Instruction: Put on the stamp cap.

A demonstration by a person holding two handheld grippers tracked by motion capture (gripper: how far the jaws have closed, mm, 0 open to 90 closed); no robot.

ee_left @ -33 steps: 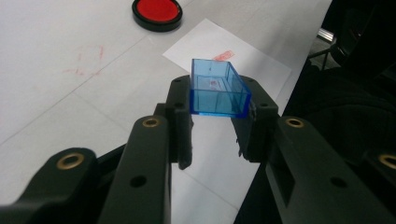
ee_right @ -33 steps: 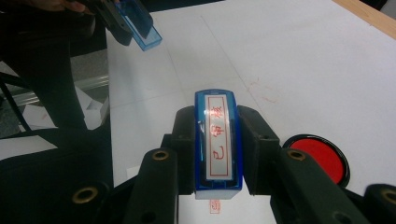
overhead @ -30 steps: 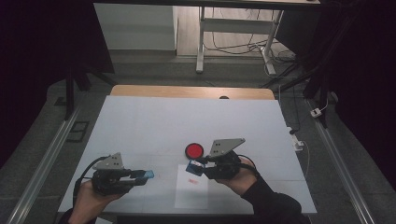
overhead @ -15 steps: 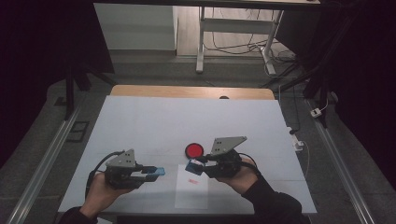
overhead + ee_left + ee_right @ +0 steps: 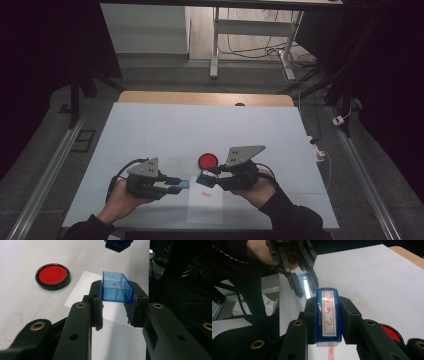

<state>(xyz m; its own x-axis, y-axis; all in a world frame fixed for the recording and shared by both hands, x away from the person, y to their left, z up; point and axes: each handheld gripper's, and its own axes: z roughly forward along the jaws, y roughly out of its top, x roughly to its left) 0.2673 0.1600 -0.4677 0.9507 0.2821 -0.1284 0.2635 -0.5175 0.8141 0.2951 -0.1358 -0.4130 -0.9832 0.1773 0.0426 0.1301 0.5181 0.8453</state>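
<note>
My left gripper (image 5: 117, 307) clamps the clear blue plastic stamp cap (image 5: 116, 287); my right gripper (image 5: 329, 322) clamps the blue rectangular stamp (image 5: 328, 315), face up, over the white paper sheet (image 5: 205, 207) beside the round red ink pad (image 5: 208, 161). Both parts look light, rigid and slick; I'd grip their flat long sides.

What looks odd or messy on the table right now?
Faint red smudges mark the white table near the left gripper, and a thin red streak shows beside the right gripper. The sheet of paper carries a small red stamp print. The red ink pad lies uncovered. Nothing is spilled or broken.
</note>
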